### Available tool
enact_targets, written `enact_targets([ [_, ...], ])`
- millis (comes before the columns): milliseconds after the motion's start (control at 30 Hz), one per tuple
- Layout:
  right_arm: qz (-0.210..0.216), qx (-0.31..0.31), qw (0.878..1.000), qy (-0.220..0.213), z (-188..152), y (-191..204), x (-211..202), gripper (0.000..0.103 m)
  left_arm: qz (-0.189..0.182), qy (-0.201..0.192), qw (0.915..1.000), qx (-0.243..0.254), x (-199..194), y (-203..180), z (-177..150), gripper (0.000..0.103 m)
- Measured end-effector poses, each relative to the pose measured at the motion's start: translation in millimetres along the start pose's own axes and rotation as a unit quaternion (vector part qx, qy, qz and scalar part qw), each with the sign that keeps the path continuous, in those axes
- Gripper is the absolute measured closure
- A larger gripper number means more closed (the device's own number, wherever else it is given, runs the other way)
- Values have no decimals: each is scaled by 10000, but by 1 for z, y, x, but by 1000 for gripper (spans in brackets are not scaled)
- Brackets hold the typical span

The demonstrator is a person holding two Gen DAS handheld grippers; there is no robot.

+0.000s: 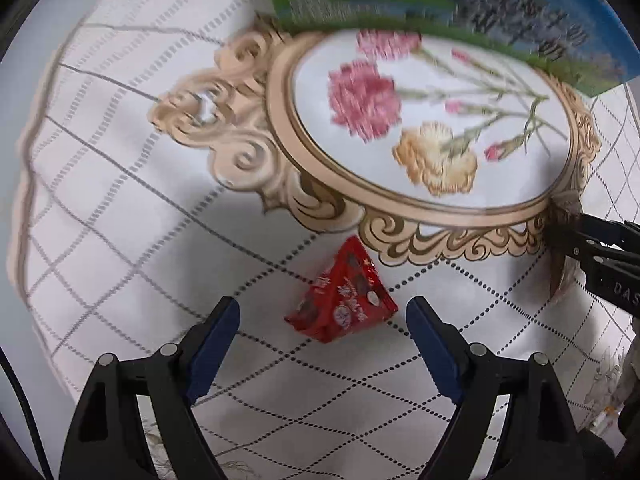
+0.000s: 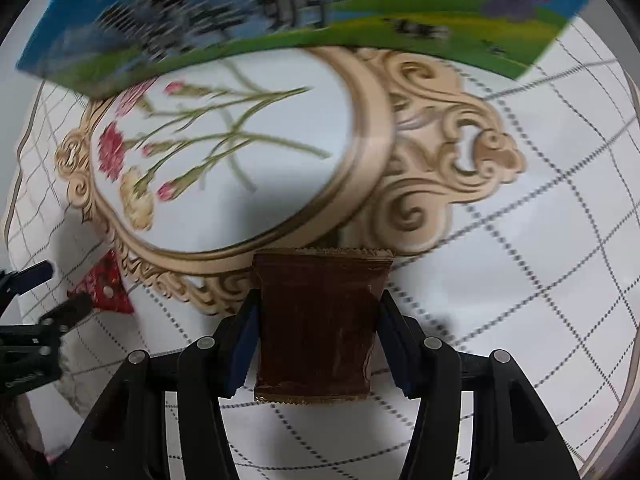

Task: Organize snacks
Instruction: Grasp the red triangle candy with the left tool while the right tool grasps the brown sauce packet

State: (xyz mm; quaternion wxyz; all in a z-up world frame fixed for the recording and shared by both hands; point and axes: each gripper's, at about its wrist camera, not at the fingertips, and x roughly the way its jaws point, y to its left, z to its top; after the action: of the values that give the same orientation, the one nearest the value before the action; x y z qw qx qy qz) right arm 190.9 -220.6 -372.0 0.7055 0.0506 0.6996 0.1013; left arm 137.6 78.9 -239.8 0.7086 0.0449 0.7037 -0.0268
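A red triangular snack packet (image 1: 342,300) lies flat on the tablecloth. My left gripper (image 1: 323,308) points straight down over it, open, its blue pads on either side and not touching it. My right gripper (image 2: 320,300) is shut on a brown snack packet (image 2: 318,320), its pads pressing the packet's two sides just above the cloth. In the left wrist view the right gripper (image 1: 576,240) enters from the right edge with the brown packet (image 1: 562,276) in it. The right wrist view shows the red packet (image 2: 106,284) at the left, between the left gripper's (image 2: 68,285) fingers.
A white tablecloth (image 1: 120,200) with a dotted diamond grid covers the table; a gold-framed oval with printed carnations (image 1: 400,120) fills its middle. A blue and green printed box (image 1: 440,0) stands at the far side, seen also as the box (image 2: 280,12) in the right wrist view.
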Motion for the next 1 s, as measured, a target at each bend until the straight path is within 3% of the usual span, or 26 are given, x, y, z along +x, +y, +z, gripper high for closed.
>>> enact_targets([
  [100, -22, -21, 10000, 30, -3, 3, 1, 45, -128, 243, 9996, -49, 23, -1, 3, 18],
  [167, 2, 33, 10000, 47, -6, -1, 1, 45, -195, 639, 9977, -102, 41, 4, 4, 18],
  [233, 14, 69, 10000, 58, -5, 4, 1, 45, -281, 647, 9971, -292, 47, 10, 2, 19],
  [300, 24, 107, 9999, 63, 3, 1, 2, 45, -329, 605, 9970, -358, 45, 11, -2, 29],
  [333, 30, 123, 9999, 62, 4, 1, 2, 45, -318, 595, 9971, -341, 42, 14, -4, 44],
  [467, 62, 165, 9998, 33, 15, 5, 3, 45, -356, 535, 9972, -382, 33, 30, -15, 58],
  [567, 121, 134, 9998, 17, 13, 8, 0, 45, -412, 464, 9970, -463, 19, 42, -17, 63],
  [767, 309, 38, 9995, -92, 8, 29, -10, 46, -649, 270, 9955, -642, -11, 76, -20, 64],
  [1000, 658, -118, 9967, -453, 6, 50, -62, 46, -1213, -122, 9899, -719, -73, 86, -14, 64],
])
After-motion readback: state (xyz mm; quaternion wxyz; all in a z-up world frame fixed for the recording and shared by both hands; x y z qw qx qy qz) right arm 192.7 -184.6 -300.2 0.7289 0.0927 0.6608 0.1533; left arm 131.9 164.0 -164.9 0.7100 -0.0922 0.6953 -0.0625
